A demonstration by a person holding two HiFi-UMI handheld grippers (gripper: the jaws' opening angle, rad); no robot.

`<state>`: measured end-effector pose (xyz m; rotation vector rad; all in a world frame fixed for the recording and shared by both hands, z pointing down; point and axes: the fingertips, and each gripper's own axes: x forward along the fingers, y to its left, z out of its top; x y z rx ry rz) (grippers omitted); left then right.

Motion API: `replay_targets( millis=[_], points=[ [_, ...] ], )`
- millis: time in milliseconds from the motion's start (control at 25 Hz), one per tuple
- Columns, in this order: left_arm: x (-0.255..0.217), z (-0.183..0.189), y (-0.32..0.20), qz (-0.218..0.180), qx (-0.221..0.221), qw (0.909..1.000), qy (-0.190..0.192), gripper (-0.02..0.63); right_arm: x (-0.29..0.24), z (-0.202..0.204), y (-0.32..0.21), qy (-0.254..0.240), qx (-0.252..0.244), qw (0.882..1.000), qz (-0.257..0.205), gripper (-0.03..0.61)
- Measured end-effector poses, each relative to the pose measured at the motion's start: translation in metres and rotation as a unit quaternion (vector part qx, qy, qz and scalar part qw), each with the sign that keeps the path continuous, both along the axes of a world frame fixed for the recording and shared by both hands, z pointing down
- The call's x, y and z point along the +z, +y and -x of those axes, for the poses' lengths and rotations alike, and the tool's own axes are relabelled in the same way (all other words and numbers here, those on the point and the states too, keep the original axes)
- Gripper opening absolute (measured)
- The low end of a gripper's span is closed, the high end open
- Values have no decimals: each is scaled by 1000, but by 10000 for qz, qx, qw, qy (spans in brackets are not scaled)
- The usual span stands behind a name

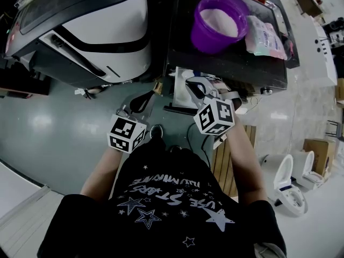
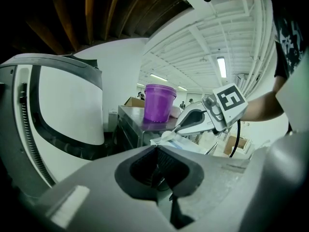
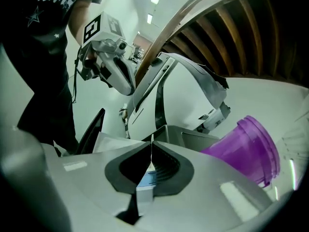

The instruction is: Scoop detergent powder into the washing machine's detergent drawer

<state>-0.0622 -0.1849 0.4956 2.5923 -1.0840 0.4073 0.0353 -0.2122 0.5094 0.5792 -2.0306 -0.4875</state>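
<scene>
The left tool (image 2: 155, 148) is hanging clenched and empty. The right tool (image 3: 151, 144) is pinching a white scoop (image 3: 145, 194). The powder (image 1: 223, 21) is sitting in the purple bucket (image 1: 207, 39) on the surface (image 1: 231, 64).

The washing machine (image 1: 107, 31) runs off the head view's edge from 9 to 12 o'clock. At 1 o'clock the purple bucket (image 1: 215, 36) hides its own base. The print on the bag (image 1: 264, 36) at its 3 o'clock side is too small to read. A thin white-and-blue piece (image 3: 145, 181) sits between the closed jaws of the right gripper (image 3: 151, 145), mostly covered by the pads, and I cannot tell what it is. Distant figures (image 2: 183, 104) in the left gripper view are too small to make out.
</scene>
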Motion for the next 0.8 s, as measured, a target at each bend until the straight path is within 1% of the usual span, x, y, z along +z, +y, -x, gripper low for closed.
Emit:
replay_targets(
  millis=[200,360,480,600,720,800],
  points=[
    [-1,0,2,-30,-56,10000,-20,0,2,1,4,133,-199,9997,-95,34],
    [-4,-2,5,-76,-147,9999,-48,0,-3,1,5,-11,-191,9997,-136,34],
    [-8,-5,12,-60,-243,9997,-15,0,-10,-3,7,-463,79,9989,50,34],
    [-16,-6,18,-125,-325,9994,-35,0,-17,-6,7,-902,371,9949,274,34],
    [-23,-4,24,-187,-448,9988,-58,0,-25,-7,9,-1337,609,9882,433,34],
    [-28,-3,29,-236,-535,9983,-62,0,-32,-9,10,-1686,783,9811,540,34]
  ],
)
